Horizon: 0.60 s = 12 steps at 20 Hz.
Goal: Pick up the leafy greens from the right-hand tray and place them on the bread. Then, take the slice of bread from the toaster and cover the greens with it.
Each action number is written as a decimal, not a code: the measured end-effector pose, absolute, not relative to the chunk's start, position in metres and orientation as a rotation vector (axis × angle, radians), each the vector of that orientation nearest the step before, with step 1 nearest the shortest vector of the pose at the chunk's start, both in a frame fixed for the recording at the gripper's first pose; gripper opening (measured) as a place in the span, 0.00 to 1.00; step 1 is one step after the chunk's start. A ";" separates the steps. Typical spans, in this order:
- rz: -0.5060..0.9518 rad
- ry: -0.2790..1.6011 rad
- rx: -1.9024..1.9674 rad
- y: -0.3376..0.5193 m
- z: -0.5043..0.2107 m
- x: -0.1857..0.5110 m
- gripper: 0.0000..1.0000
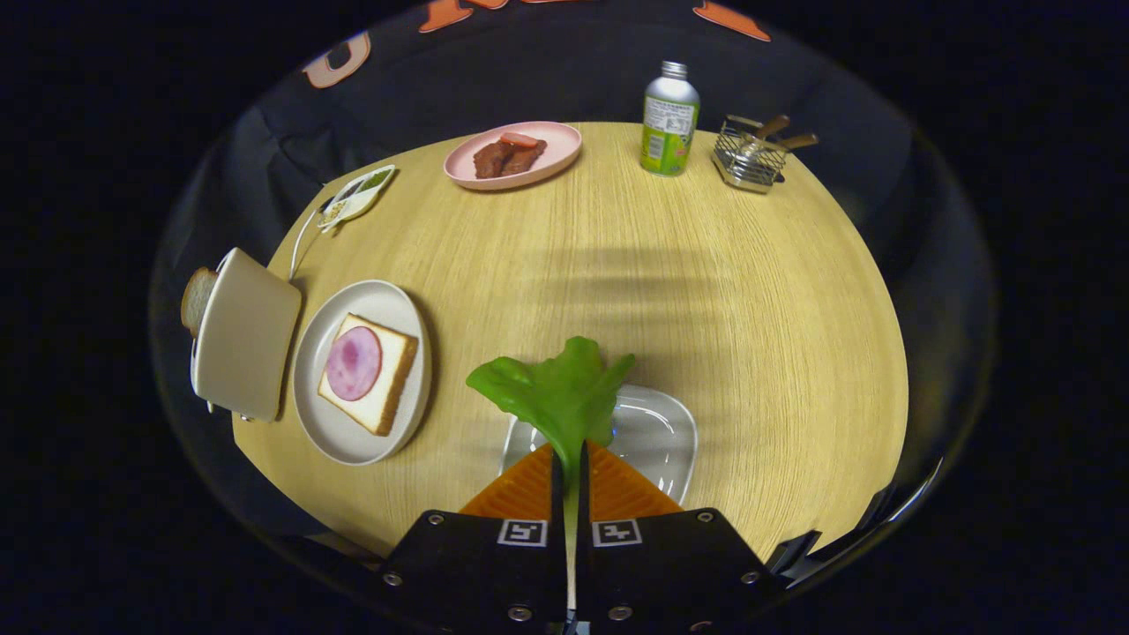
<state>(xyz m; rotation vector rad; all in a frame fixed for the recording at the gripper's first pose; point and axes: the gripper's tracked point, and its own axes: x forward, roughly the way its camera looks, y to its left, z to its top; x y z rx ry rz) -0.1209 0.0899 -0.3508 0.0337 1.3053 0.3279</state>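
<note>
Gripping: the claw [570, 459] is clenched on the stem of the greens [556, 392], both fingers pressed against it.
Greens: one bright green leaf, ruffled at the rim, fanning out just ahead of the fingertips, above the clear tray [657, 432].
Tray: glassy, rounded square, on the counter [706, 291] under and just beyond the fingers; nothing else seen in it.
White plate [322, 414]: left of the tray, holding a bread [388, 388] slice with browned crust, topped by a round pink ham [355, 362] slice.
Toaster [245, 335]: pale, just left of the white plate, with a slice [196, 298] standing out of its far side.
Pink plate [547, 159]: far side of the counter, carrying dark brown meat [507, 157] pieces.
Bottle [669, 119]: upright, capped, right of the pink plate.
Wire basket [750, 159]: beside the bottle, with wooden-handled utensils [785, 137] in it.
</note>
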 end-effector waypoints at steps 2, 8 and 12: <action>0.357 1.279 0.035 0.107 -0.336 -0.115 0.05; 0.467 1.230 -0.028 0.161 -0.308 -0.108 0.05; 0.524 1.223 -0.042 0.192 -0.303 -0.108 0.04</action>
